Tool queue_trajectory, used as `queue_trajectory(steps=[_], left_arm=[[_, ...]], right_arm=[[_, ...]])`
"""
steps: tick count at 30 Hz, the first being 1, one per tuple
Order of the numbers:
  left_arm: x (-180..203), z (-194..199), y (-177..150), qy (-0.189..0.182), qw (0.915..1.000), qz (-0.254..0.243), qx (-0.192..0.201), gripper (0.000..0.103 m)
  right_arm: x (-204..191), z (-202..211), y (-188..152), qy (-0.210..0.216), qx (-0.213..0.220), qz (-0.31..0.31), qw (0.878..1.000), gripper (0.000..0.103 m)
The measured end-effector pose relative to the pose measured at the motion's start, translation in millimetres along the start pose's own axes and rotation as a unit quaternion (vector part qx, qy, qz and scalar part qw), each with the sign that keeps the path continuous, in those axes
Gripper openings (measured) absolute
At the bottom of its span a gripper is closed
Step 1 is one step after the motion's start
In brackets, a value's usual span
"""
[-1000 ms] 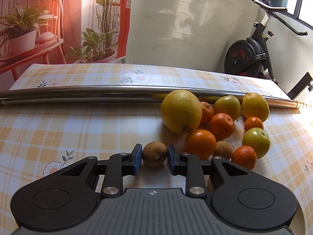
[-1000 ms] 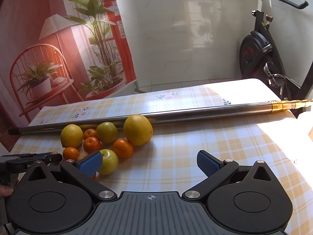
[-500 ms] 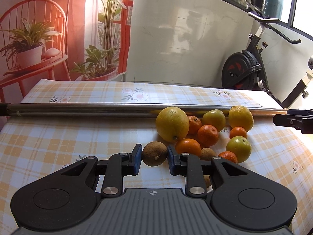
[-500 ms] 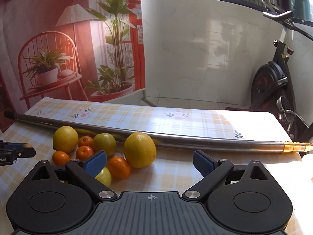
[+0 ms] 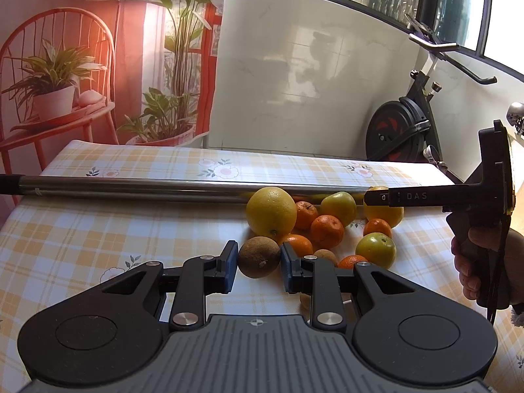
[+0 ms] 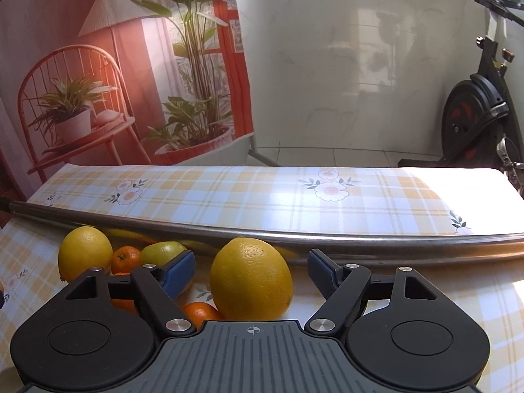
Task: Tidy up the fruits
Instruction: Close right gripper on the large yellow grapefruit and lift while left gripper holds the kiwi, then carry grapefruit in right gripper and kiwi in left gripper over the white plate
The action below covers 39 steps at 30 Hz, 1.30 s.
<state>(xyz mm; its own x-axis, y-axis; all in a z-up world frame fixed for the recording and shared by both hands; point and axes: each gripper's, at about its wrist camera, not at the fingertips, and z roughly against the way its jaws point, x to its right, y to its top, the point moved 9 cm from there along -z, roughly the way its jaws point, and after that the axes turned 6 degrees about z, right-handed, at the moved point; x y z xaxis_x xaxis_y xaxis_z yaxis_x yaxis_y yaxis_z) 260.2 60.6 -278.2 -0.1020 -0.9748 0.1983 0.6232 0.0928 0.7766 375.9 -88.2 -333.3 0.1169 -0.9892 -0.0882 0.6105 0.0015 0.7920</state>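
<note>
The left gripper point(image 5: 258, 267) is clamping a small brown round fruit point(image 5: 258, 257) between its 2 blue pads point(image 5: 229, 270), both pads pressing against the fruit's sides. Whether the fruit is resting on the tablecloth point(image 5: 98, 229) or hanging just above it, I cannot tell. Beyond it, the other fruits are sitting in a cluster on the checked, flower-printed cloth: a large yellow citrus point(image 5: 271, 212) nearest the long metal pole point(image 5: 131, 187), several small mandarins point(image 5: 327, 231) behind and to the right of it, 2 green-yellow fruits point(image 5: 375, 250), a second brown fruit point(image 5: 325, 256) partly hidden by the right-hand finger, and a smaller yellow citrus point(image 5: 383, 213) further back. The pole is lying across the table just behind the pile.

In the right wrist view, the right gripper point(image 6: 250, 270) is standing wide open with nothing gripped, its fingers point(image 6: 177, 273) straddling the large yellow citrus point(image 6: 250, 283), a gap showing on each side. The pole point(image 6: 360, 245) is running directly behind that fruit. In the left wrist view the same gripper point(image 5: 380, 197) is reaching in from the right over the pile, held by the person's hand point(image 5: 475, 262).

An exercise bike point(image 5: 402, 131) is standing by the white wall.
</note>
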Motion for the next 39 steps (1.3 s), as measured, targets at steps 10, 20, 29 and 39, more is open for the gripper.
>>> queue_trajectory(steps=[10, 20, 29, 39], left_arm=[[2.1, -1.2, -3.7, -0.006, 1.0, 0.0, -0.004, 0.029], [6.2, 3.2, -9.6, -0.009, 0.9999, -0.007, -0.008, 0.029], [8.9, 11.5, -13.7, -0.014, 0.9998, -0.006, -0.011, 0.029], [15.6, 23.0, -17.3, -0.013, 0.9998, -0.015, -0.008, 0.029]], right_arm=[[6.9, -12.5, -10.6, -0.002, -0.017, -0.055, 0.998, 0.057], [14.9, -5.8, -19.7, 0.019, -0.01, -0.102, 0.995, 0.053], [27.7, 20.5, -34.6, 0.011, -0.006, -0.135, 0.991, 0.053], [28.2, 73.1, -41.9, 0.02, 0.024, -0.143, 0.989, 0.053]])
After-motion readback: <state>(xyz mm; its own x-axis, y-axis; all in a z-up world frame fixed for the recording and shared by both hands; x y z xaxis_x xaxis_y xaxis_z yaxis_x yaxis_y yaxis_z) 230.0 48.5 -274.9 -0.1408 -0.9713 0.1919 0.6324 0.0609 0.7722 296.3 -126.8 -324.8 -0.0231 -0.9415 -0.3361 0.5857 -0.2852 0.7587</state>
